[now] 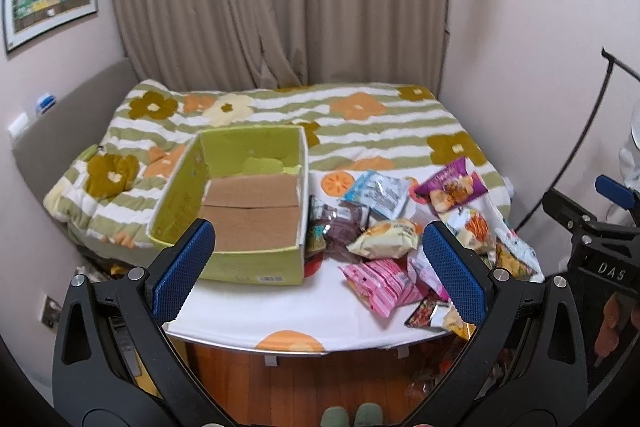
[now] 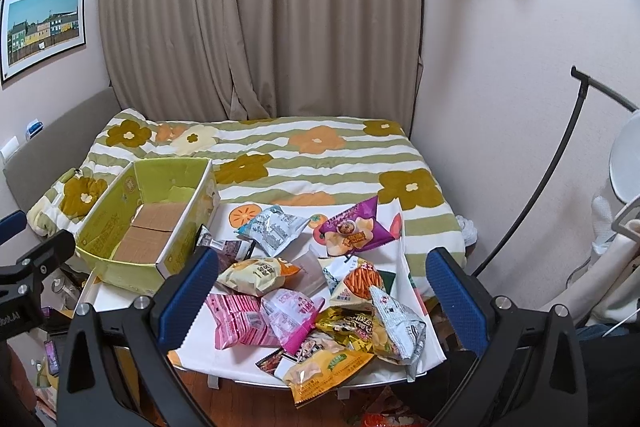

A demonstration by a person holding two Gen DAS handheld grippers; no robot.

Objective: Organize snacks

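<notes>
left gripper (image 1: 318, 267) fingers spread wide above green cardboard box (image 1: 240, 203), right gripper (image 2: 320, 293) fingers spread, empty, over snack packets (image 2: 308, 291) on white table (image 1: 280, 311)

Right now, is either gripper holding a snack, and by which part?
Nothing is held. The left gripper and right gripper are both open, above the table, with the snack packets lying loose.

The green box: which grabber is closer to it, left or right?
Left. The left gripper hangs right in front of the green box, one finger overlapping its near corner. The right gripper hovers over the snack pile, with the box off to its left.
</notes>
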